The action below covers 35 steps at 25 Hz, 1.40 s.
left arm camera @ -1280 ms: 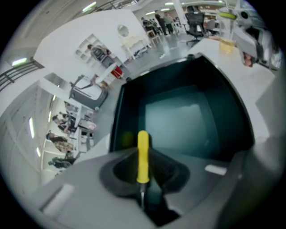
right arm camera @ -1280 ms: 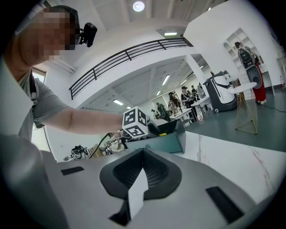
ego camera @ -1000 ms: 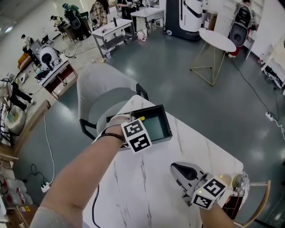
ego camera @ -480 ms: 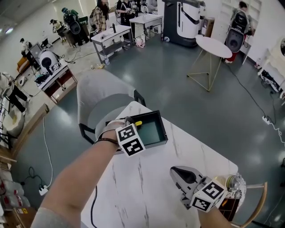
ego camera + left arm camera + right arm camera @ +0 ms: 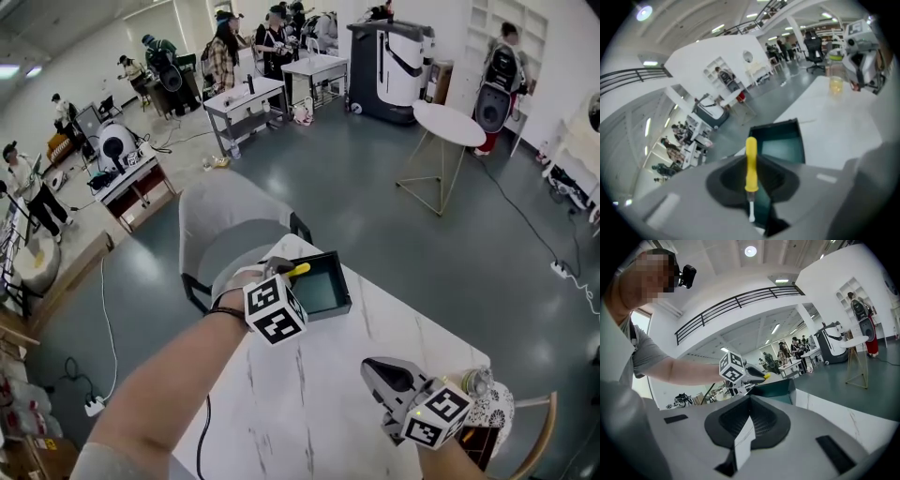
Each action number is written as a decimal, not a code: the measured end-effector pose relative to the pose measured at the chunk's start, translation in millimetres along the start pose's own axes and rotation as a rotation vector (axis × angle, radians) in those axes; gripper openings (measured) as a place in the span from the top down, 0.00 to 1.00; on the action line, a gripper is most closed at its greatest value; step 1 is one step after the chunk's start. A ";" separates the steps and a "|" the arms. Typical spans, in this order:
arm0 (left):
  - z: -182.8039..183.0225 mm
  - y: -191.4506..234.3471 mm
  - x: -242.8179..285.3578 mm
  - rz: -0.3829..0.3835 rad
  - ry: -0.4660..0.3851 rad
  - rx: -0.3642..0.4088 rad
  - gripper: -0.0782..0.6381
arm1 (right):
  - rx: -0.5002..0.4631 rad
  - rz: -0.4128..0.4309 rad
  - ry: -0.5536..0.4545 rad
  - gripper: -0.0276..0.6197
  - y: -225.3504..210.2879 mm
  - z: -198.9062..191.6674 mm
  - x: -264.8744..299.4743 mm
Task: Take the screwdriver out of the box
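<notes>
My left gripper (image 5: 283, 271) is shut on a yellow-handled screwdriver (image 5: 298, 271), gripping its metal shaft near the handle. It hangs above the near-left corner of an open dark teal box (image 5: 339, 281) at the far edge of the white marble table (image 5: 309, 394). In the left gripper view the screwdriver (image 5: 751, 161) stands upright between the jaws, with the box (image 5: 780, 145) below and behind it. My right gripper (image 5: 373, 367) hovers over the table's near right part, shut with nothing held. From the right gripper view the left gripper (image 5: 740, 373) and the box (image 5: 776, 387) lie ahead.
A grey chair (image 5: 225, 225) stands just beyond the table's far edge behind the box. A glass of yellowish liquid (image 5: 478, 382) sits at the table's right edge near my right gripper. People, desks and a round white table (image 5: 453, 97) are far off across the floor.
My left gripper has risen with the screwdriver, which now hangs above the box's rim. The right gripper has lifted slightly.
</notes>
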<state>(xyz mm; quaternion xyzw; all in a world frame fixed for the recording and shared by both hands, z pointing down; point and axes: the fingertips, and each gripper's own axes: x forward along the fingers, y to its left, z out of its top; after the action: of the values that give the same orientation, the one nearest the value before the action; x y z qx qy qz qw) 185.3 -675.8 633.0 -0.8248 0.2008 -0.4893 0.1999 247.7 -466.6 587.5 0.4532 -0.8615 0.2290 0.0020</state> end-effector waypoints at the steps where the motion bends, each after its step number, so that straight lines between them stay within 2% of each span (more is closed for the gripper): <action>1: 4.2 1.6 -8.5 0.008 -0.011 -0.008 0.81 | -0.005 0.002 0.000 0.96 2.6 2.7 -2.8; 13: 53.9 -1.0 -109.5 0.096 -0.102 -0.090 0.81 | -0.059 0.059 -0.029 0.96 34.7 38.4 -50.9; 21: 84.5 -38.6 -185.5 0.135 -0.153 -0.127 0.81 | -0.102 0.100 -0.034 0.96 60.1 58.8 -103.8; 24: 99.5 -55.5 -222.7 0.151 -0.203 -0.176 0.81 | -0.124 0.113 -0.035 0.96 72.2 68.9 -127.3; 28: 116.1 -80.5 -271.3 0.164 -0.287 -0.288 0.81 | -0.145 0.126 -0.028 0.96 89.0 76.8 -157.0; 35: 117.3 -123.9 -340.2 0.179 -0.393 -0.373 0.81 | -0.153 0.119 -0.012 0.96 120.0 73.4 -185.3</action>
<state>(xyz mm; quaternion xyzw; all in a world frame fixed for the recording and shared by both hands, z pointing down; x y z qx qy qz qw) 156.3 -376.9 399.2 -0.9054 0.3167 -0.2551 0.1220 278.0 -293.1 435.6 0.4011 -0.9019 0.1595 0.0181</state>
